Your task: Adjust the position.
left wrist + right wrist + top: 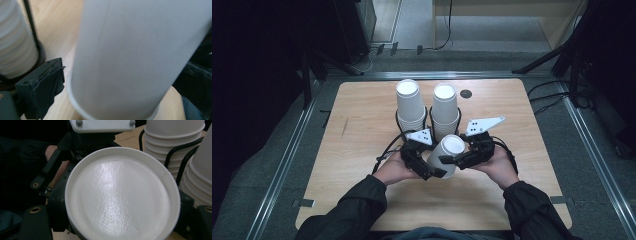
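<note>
A single white paper cup (pixel 447 152) hangs tilted above the table, bottom end up. My right gripper (pixel 457 161) is shut on it from the right; in the right gripper view the cup's round base (pixel 122 197) faces the camera with a black jaw against each side. My left gripper (pixel 432 172) is at the cup's lower left, by its rim. In the left gripper view the cup's wall (pixel 130 62) is very close, and the one visible padded finger (pixel 47 87) stands a sliver off the rim. The other jaw is hidden behind the cup.
Two stacks of upturned white cups (pixel 409 105) (pixel 445 110) stand in black wire holders just behind the grippers, mid-table. The wooden table (pixel 362 130) has bare room left, right and in front. A small dark disc (pixel 466 93) lies near the far edge.
</note>
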The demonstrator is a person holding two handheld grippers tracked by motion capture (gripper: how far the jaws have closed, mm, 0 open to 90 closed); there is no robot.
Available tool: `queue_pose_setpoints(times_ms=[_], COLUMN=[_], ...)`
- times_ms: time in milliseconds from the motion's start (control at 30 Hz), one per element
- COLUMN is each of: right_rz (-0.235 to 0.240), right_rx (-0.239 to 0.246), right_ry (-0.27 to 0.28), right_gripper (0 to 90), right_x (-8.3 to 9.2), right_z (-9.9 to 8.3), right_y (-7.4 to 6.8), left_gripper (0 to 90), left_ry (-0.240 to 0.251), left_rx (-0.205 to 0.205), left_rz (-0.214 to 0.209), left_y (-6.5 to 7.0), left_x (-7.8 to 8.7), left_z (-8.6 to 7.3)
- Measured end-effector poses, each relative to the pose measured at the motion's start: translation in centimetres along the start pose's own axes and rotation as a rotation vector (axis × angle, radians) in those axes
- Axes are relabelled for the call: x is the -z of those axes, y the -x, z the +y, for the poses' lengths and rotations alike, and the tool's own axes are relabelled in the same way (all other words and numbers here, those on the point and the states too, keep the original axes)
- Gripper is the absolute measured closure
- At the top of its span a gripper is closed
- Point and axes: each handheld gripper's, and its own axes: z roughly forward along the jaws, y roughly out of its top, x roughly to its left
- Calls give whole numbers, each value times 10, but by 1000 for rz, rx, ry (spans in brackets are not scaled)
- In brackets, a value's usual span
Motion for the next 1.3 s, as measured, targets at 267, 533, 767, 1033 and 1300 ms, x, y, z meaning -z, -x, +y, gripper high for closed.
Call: queue_pose_setpoints(times_ms=[267,533,767,1033,1300], right_rz=[39,48,-17,-58,-73], right_rx=[-24,-16,14,22,2], right_ry=[43,54,-16,-131,-194], right_gripper=[236,225,134,140,148], right_x=[0,5,26,26,17], right_z=[2,1,2,-15,-30], right_y=[-1,0,-9,-4,7], left_gripper=[67,151,153,153,162], left_ry=[23,42,21,-57,-144], left_rx=[-36,-103,-72,-72,-51], left_rz=[-6,27,42,120,126], left_y=[4,6,2,-1,-7], left_x=[-2,3,32,47,49], left_z=[-1,1,2,4,5])
